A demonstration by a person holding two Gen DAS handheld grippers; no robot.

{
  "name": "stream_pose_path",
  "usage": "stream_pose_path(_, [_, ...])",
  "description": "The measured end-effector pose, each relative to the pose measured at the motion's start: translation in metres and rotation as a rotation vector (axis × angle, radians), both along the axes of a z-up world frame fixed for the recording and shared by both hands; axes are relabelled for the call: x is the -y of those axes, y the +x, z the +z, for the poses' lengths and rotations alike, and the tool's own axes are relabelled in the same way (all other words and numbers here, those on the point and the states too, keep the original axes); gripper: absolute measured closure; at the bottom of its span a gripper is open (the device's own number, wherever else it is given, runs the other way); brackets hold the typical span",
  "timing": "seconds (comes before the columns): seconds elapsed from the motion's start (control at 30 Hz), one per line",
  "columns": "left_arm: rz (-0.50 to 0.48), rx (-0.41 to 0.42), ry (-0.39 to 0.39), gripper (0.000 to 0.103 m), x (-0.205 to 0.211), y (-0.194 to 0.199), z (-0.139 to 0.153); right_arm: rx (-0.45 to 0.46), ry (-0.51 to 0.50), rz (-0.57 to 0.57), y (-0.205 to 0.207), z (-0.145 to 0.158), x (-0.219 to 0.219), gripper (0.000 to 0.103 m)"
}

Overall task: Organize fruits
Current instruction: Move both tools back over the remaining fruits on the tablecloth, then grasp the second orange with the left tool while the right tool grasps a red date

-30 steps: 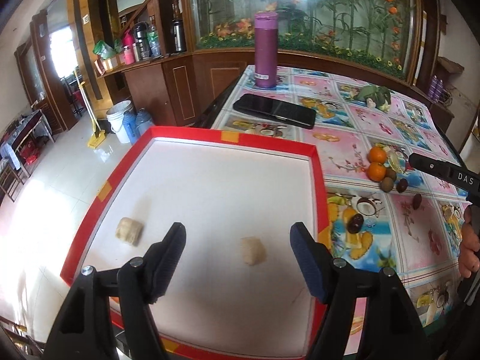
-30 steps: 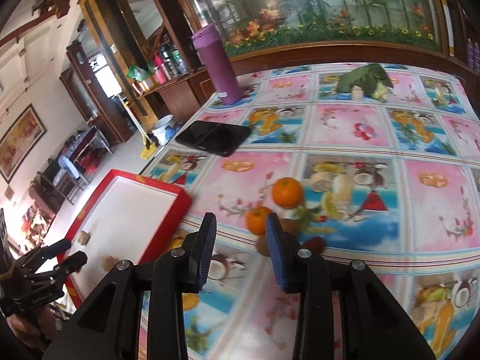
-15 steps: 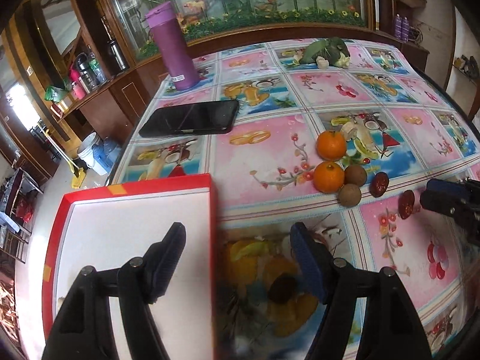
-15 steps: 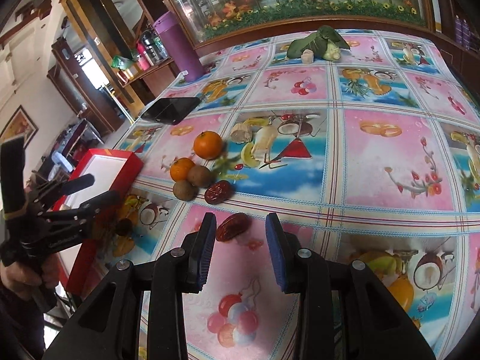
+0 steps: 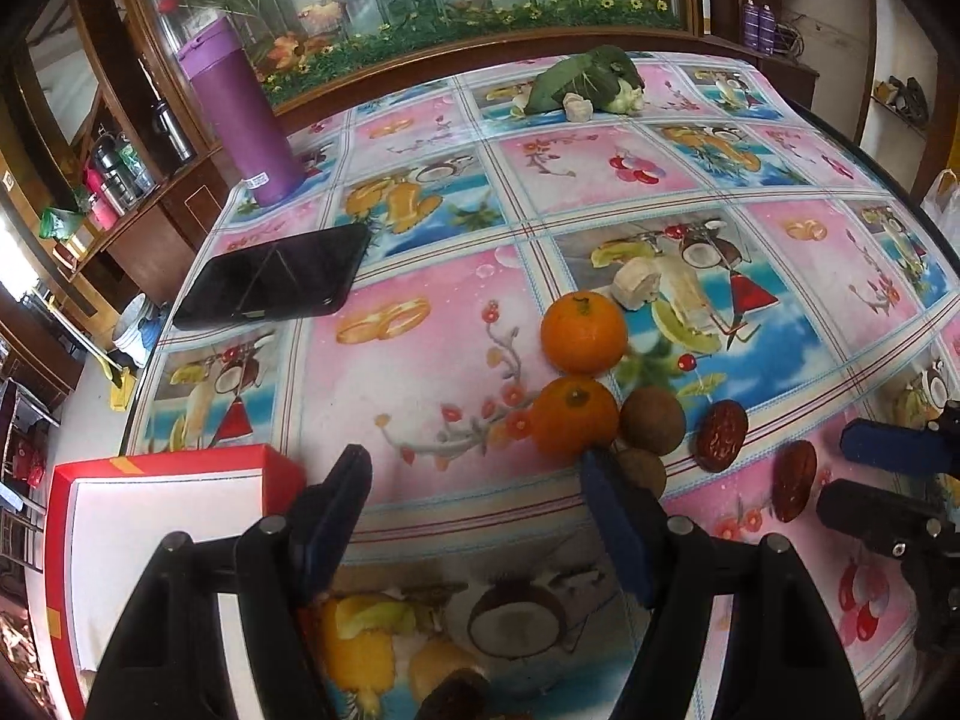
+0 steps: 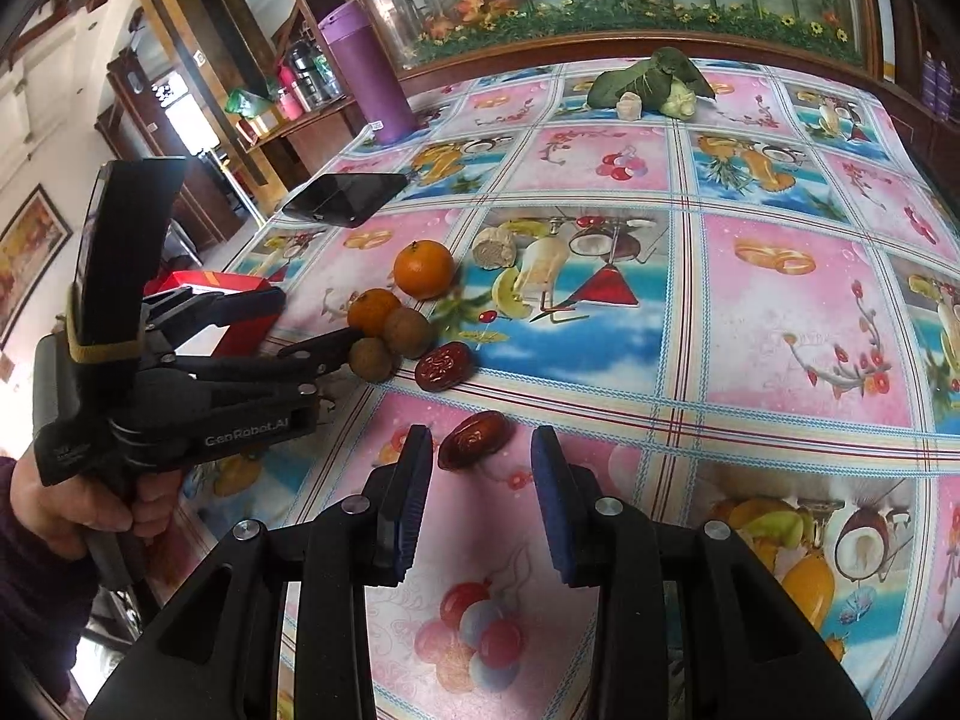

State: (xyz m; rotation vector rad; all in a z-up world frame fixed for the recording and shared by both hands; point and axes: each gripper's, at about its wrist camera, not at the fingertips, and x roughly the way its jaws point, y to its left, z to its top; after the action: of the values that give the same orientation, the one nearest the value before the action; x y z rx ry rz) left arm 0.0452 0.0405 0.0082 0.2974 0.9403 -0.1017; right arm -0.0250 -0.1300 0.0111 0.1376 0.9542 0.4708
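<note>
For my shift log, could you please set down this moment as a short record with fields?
surface: table with a fruit-print cloth
right claw: open, a red date lying just beyond its tips
left claw: open, low over the cloth, its right finger beside the brown fruits
fruit cluster: two oranges, two brown round fruits, a second red date
tray: red-rimmed white tray at the table's left edge
other items: black phone, purple flask, leafy greens
</note>
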Motion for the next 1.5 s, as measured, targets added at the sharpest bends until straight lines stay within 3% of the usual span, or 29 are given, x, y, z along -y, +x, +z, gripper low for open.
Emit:
stream_pose_path(0.27, [-0.081, 0.009, -0.007, 0.027, 0.023, 0.010, 0.001, -0.010, -0.012, 0.024, 0.000, -0.001, -0.004, 0.070])
stream_pose_path(0.47, [-0.074, -0.003, -0.050, 0.027, 0.020, 0.016, 0.000, -0.021, 0.003, 0.025, 0.000, -0.002, -0.003, 0.070])
stream_pose_path(0.73, [-0.092, -0.040, -0.142, 0.045, 0.007, 0.011, -0.003, -0.012, -0.024, 0.035, 0.000, -0.004, -0.009, 0.070])
stream_pose_path(1.0, [-0.098, -0.052, -0.174, 0.047, 0.003, 0.007, -0.006, 0.041, -0.098, 0.037, -0.002, -0.007, -0.021, 0.070])
stream_pose_path(1.13, [-0.103, -0.065, -0.168, 0.047, 0.007, 0.008, -0.010, 0.062, -0.134, 0.053, -0.005, -0.008, -0.026, 0.083])
stream_pose_path(1.23, [-0.098, -0.065, -0.160, 0.047, 0.008, 0.010, -0.010, 0.073, -0.147, 0.056, -0.007, -0.008, -0.026, 0.084])
stream_pose_path(1.4, [-0.098, -0.070, -0.193, 0.068, 0.007, 0.010, -0.009, 0.067, -0.133, 0.051, -0.005, -0.008, -0.025, 0.085])
stream_pose_path(1.5, [-0.090, -0.065, -0.196, 0.070, 0.008, 0.009, -0.009, 0.061, -0.119, 0.047, -0.004, -0.008, -0.023, 0.086])
